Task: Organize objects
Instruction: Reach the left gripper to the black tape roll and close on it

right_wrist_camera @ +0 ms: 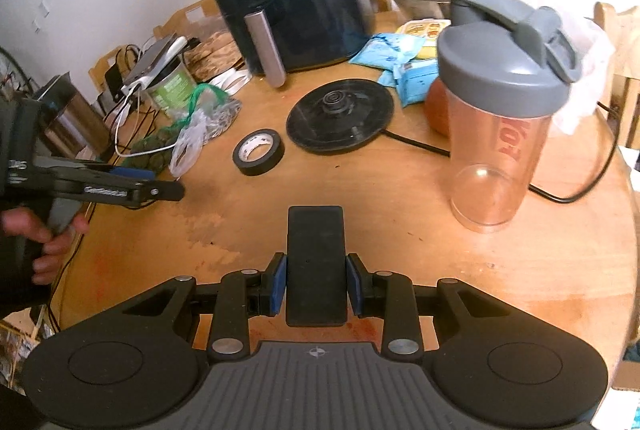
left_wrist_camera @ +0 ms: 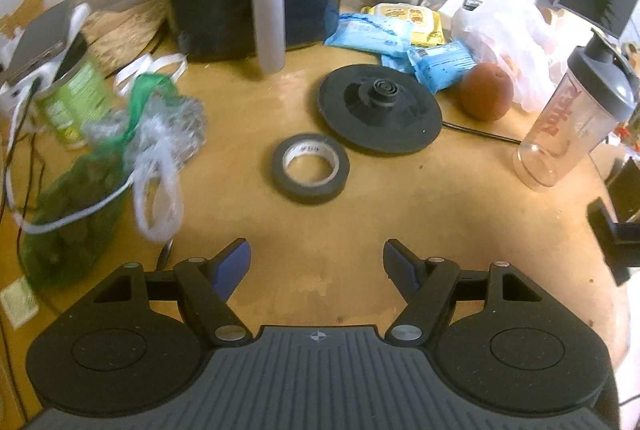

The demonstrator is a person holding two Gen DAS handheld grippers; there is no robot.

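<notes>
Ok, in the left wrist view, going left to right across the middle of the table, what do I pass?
Green net bag → tape roll → black disc base → shaker bottle.

Right gripper [right_wrist_camera: 316, 284] clamps a flat black slab [right_wrist_camera: 315, 262] between its blue pads above the wooden table [right_wrist_camera: 400, 230]; tape roll [right_wrist_camera: 259, 152], black disc base [right_wrist_camera: 340, 115] and grey-lidded shaker bottle [right_wrist_camera: 498, 106] ahead; left gripper [right_wrist_camera: 160, 190] at left edge.
</notes>
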